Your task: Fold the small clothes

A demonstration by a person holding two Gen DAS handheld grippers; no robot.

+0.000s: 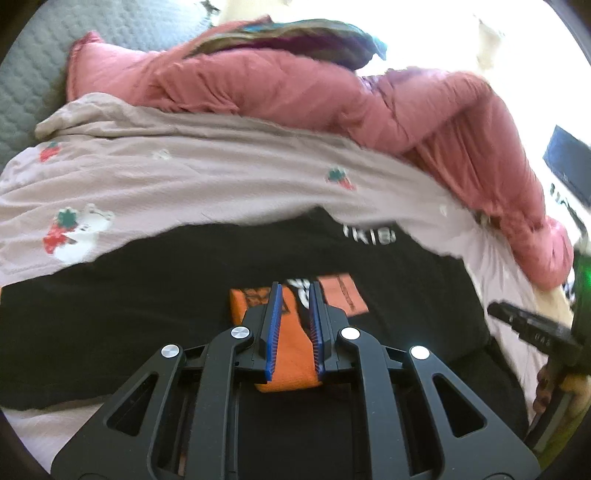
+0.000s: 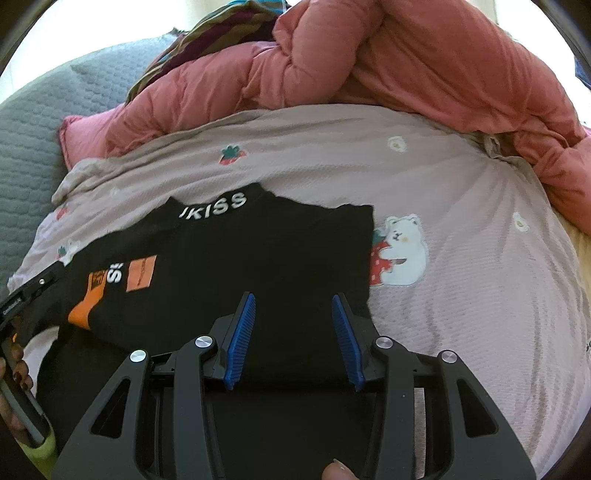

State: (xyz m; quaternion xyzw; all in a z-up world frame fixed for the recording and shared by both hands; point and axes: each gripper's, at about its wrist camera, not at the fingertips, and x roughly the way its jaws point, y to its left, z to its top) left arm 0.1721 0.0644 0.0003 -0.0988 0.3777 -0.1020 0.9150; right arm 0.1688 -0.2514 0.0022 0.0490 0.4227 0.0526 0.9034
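free: bare stretch of bed sheet (image 2: 461,295) right of the black shirt (image 2: 258,258), open to a tool | blocked: bunched pink quilt (image 2: 406,66) along the far side, striped cloth (image 2: 207,33) piled on it | left: grey quilted cover (image 2: 33,147) lies flat

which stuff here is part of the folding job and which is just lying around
Part of the job:
- black shirt
- left hand-held gripper, nearly closed over the shirt's orange print
- right hand-held gripper, open over the shirt

Just lying about:
- pink quilt
- strawberry-print sheet
- striped cloth
- grey cushion
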